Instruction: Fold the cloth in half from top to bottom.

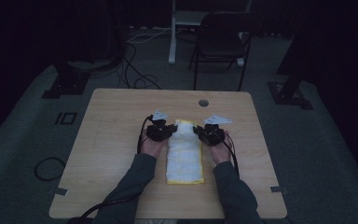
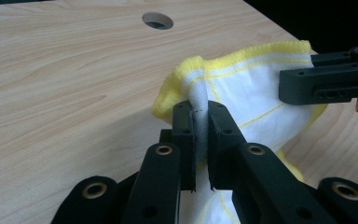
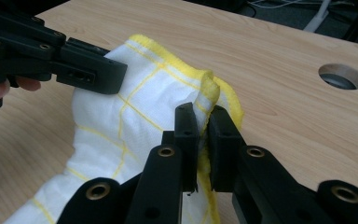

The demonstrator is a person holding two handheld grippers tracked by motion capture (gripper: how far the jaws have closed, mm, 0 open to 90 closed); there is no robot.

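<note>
A white cloth with yellow edging and thin yellow grid lines [image 1: 184,154] lies folded into a long strip in the middle of the wooden table [image 1: 112,135]. My left gripper [image 1: 168,130] is shut on the cloth's far left corner [image 2: 199,95], which bunches up between the jaws. My right gripper [image 1: 201,131] is shut on the far right corner [image 3: 207,91], with the yellow hem pinched between its jaws. The far end of the cloth is raised a little off the table between the two grippers. In the left gripper view the right gripper [image 2: 326,81] shows at the right edge.
A round cable hole [image 1: 203,102] sits in the table beyond the cloth. A black folding chair [image 1: 221,39] and a white stand [image 1: 172,32] are on the floor behind the table, with cables [image 1: 135,74] trailing at the left.
</note>
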